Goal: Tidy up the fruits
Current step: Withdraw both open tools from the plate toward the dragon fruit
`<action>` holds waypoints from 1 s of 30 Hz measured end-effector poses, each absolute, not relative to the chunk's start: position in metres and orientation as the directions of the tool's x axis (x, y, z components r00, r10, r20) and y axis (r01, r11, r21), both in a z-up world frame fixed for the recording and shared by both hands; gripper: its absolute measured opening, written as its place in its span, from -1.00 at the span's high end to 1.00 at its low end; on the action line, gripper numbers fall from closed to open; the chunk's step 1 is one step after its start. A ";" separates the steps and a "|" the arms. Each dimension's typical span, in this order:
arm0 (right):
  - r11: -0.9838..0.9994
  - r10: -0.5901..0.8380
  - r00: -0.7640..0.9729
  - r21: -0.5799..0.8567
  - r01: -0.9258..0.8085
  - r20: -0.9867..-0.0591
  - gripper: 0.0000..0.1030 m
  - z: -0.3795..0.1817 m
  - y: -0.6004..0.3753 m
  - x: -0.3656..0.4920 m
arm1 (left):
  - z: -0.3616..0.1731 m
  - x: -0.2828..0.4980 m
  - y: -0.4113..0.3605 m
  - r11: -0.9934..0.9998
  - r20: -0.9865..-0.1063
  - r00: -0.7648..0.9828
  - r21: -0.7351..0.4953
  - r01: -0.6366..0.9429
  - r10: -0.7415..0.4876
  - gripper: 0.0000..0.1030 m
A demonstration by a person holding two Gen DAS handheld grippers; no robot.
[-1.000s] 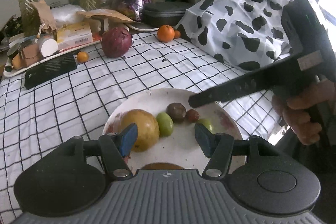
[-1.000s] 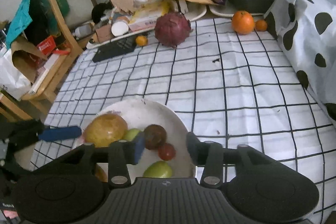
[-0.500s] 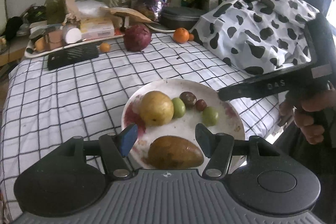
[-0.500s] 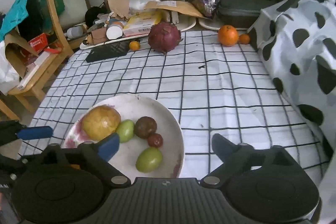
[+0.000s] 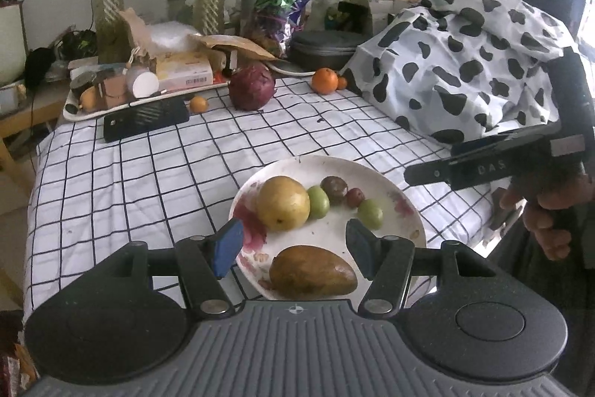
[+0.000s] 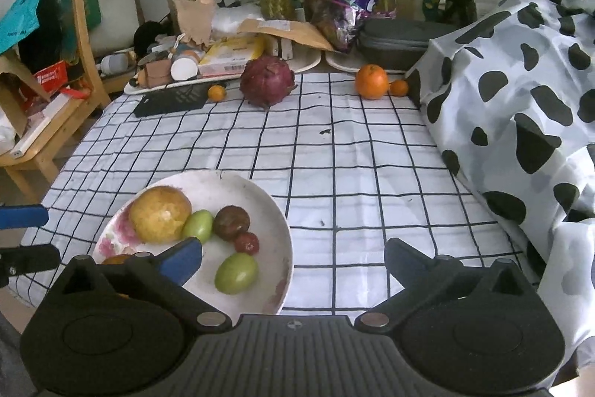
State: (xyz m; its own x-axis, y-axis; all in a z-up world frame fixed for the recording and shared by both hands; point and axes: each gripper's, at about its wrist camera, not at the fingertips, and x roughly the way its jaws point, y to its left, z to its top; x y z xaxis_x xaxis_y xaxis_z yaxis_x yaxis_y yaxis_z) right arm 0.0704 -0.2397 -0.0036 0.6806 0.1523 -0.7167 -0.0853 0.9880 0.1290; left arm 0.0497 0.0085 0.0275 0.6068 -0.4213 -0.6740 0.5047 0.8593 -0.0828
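Note:
A white plate point(image 5: 386, 179) point(image 6: 238, 183) near the table's front edge holds a yellow round fruit point(image 5: 283, 202), two green fruits point(image 5: 318, 201), a dark fruit point(image 5: 334, 188), a small red one point(image 5: 355, 197) and a brown mango point(image 5: 312, 272). A dragon fruit point(image 6: 267, 85), an orange point(image 6: 371, 81) and two small oranges point(image 6: 398, 87) lie at the table's far side. My left gripper point(image 5: 293, 248) is open and empty above the plate's near edge. My right gripper point(image 6: 293, 261) is open and empty at the plate's right edge.
A cow-print cloth point(image 6: 520, 92) covers a mound at the right. A tray of boxes and jars point(image 5: 148, 84), a black device point(image 5: 147, 118), vases and bags crowd the back. A wooden chair point(image 6: 55, 99) stands left of the checked tablecloth point(image 6: 353, 155).
Both grippers have pulled back and up from the plate. My right gripper's jaws have spread wide. The brown mango has come into the left wrist view.

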 end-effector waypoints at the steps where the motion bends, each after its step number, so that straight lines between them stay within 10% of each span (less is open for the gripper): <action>1: 0.988 0.154 0.685 0.132 -0.084 -0.713 -1.00 -0.003 -0.240 0.071 | 0.028 0.050 0.007 0.859 -0.675 0.608 -0.076 0.507 -0.418 -0.15; 30: 0.995 0.087 0.721 0.101 -0.024 -0.688 -1.00 -0.010 -0.242 0.090 | 0.005 0.096 0.000 0.867 -0.586 0.670 -0.120 0.484 -0.455 -0.14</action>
